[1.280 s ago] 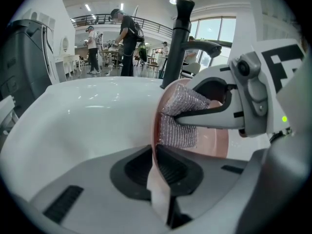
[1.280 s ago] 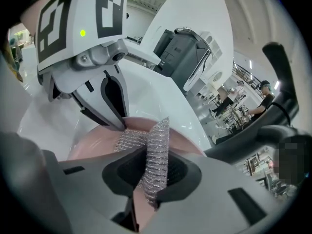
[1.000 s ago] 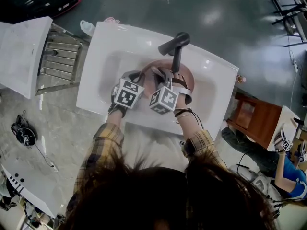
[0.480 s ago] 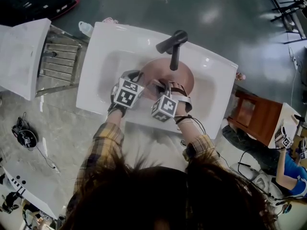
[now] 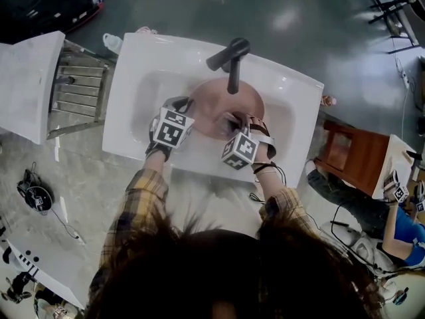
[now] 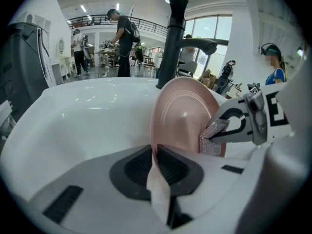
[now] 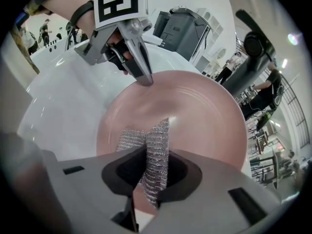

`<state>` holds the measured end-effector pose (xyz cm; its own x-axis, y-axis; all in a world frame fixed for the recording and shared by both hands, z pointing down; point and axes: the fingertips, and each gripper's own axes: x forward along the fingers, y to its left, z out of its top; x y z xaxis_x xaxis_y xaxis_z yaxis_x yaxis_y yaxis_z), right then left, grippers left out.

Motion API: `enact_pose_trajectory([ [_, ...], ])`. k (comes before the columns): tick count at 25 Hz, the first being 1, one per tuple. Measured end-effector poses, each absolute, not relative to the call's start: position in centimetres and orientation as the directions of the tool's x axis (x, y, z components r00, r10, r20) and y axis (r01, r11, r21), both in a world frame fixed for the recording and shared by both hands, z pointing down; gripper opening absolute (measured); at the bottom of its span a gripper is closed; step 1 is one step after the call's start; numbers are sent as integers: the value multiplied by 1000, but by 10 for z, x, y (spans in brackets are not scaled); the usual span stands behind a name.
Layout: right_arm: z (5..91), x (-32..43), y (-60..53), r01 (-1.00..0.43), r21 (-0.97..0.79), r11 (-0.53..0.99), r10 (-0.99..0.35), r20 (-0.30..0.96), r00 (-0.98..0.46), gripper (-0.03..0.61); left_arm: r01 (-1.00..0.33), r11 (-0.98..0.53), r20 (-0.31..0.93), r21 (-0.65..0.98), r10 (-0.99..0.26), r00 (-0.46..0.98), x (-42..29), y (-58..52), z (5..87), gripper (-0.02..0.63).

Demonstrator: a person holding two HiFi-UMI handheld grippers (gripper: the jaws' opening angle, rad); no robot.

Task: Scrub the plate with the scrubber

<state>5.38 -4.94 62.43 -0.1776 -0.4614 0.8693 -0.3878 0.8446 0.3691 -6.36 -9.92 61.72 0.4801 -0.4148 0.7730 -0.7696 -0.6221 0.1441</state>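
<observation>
Head view: one glossy pink plate (image 5: 214, 104) stands tilted in the white sink (image 5: 133, 72), below one black tap (image 5: 230, 57). Left gripper view: the left gripper (image 6: 154, 153) pinches the plate's rim. Right gripper view: the right gripper (image 7: 149, 172) pinches one silvery mesh scrubber (image 7: 145, 139), which lies against the plate's face.

Head view: overhead, far, onto sink (image 5: 136, 62). Gripper views: close, opposite sides, share plate (image 6: 185, 116).
</observation>
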Motion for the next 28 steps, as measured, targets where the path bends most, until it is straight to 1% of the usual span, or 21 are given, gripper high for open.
enact_pose_trajectory([
  [7,608,87,-61,-417,425,804,-515,847,-131,86,-765,-630,774,135,-415,478,-62,-98,616,28],
  [13,591,103,-79,-399,498,770,-577,810,-101,86,-760,-637,775,131,-412,479,-61,-98,616,28],
  [18,578,105,-95,-382,553,741,-626,775,-92,86,-749,-651,776,125,-406,483,-58,-96,617,29],
  [28,562,85,-123,-349,602,718,-670,734,-113,87,-746,-654,775,122,-407,483,-56,-95,618,29],
])
